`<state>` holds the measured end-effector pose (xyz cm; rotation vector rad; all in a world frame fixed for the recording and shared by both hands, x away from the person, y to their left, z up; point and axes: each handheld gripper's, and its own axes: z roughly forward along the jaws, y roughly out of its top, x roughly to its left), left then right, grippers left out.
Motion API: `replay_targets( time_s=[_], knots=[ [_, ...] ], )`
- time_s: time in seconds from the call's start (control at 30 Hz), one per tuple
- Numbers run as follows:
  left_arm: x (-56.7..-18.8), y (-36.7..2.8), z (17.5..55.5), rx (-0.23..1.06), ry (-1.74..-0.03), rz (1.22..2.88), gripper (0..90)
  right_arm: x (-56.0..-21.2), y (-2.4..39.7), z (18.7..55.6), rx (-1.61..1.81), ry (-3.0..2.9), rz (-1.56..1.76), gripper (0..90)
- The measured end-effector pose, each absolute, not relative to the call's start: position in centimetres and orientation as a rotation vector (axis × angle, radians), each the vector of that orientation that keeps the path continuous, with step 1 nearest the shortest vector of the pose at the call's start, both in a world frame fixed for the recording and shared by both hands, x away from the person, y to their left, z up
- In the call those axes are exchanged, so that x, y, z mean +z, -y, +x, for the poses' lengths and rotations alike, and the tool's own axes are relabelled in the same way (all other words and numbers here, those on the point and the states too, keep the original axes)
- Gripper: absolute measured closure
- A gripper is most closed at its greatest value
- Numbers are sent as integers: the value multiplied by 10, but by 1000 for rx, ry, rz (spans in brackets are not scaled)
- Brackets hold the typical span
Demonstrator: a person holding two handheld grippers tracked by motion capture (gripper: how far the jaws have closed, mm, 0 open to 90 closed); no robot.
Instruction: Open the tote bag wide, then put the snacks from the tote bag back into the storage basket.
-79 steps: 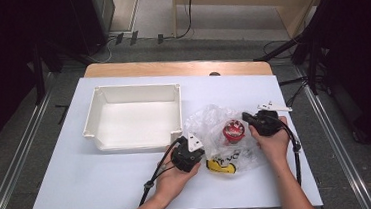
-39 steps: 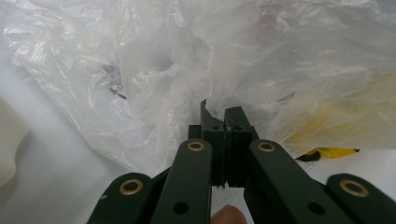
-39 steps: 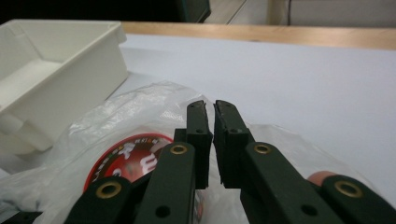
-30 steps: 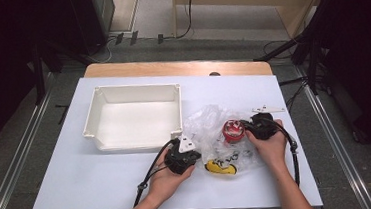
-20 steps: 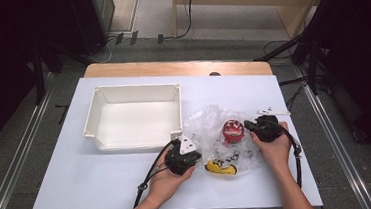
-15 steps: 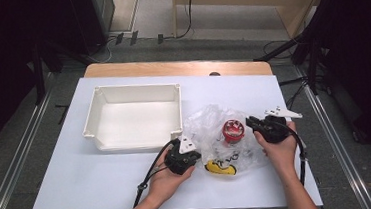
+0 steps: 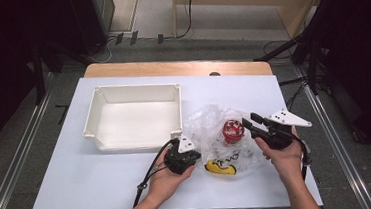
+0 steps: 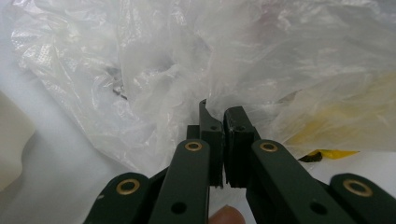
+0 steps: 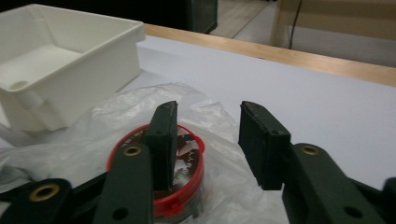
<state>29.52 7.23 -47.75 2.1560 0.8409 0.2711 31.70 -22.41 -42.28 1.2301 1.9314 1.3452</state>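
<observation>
While the left gripper (image 7: pixel 189 149) holds its jaws together on the near edge of the bag (image 7: pixel 216 132), a fold of the clear film pinched between them in the left gripper view, the right gripper (image 7: pixel 251 123) hangs just beside the red tub (image 7: pixel 232 130) with its jaws apart and nothing between them; they have just been opening. The tub sits upright inside the bag, on the desk (image 7: pixel 79 178), to the right of the white tray (image 7: pixel 98 109).

Taking the tub as the landmark: the right gripper is on its right, raised a little, its jaws pointing left toward it. In the right gripper view the tub (image 9: pixel 187 172) lies below and left of the gap, partly behind the left jaw, so the jaws are not centred over it. The left gripper is on the tub's near left, farther off and busy with the film. A yellow thing (image 7: pixel 220 167), probably a second item in the bag, lies nearer the person than the tub. The right hand (image 7: pixel 283 153) is the closer one for any grab at the tub.
</observation>
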Motion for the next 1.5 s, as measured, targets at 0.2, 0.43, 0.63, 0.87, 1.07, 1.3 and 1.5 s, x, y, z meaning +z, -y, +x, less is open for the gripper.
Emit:
replay_targets(
  time_s=[0.2,0.43,0.63,0.87,1.07,1.3,1.5],
  knots=[
    [-478,-73,295,273,-841,2148,885,-428,222,320,1337,-2008,1268,482],
    [-477,-73,295,272,-842,2149,880,-428,213,321,1284,-2092,1262,287],
    [-477,-73,295,271,-841,2147,879,-431,209,325,1232,-2143,1289,207],
    [-477,-73,295,271,-839,2147,879,-432,203,330,1236,-2205,1301,176],
    [-477,-74,294,287,-834,2137,878,-433,194,332,1243,-2257,1253,175],
    [-477,-74,293,289,-832,2135,876,-435,187,335,1204,-2267,1263,170],
    [-477,-74,293,285,-832,2134,876,-440,185,342,1144,-2273,1313,169]
  ],
)
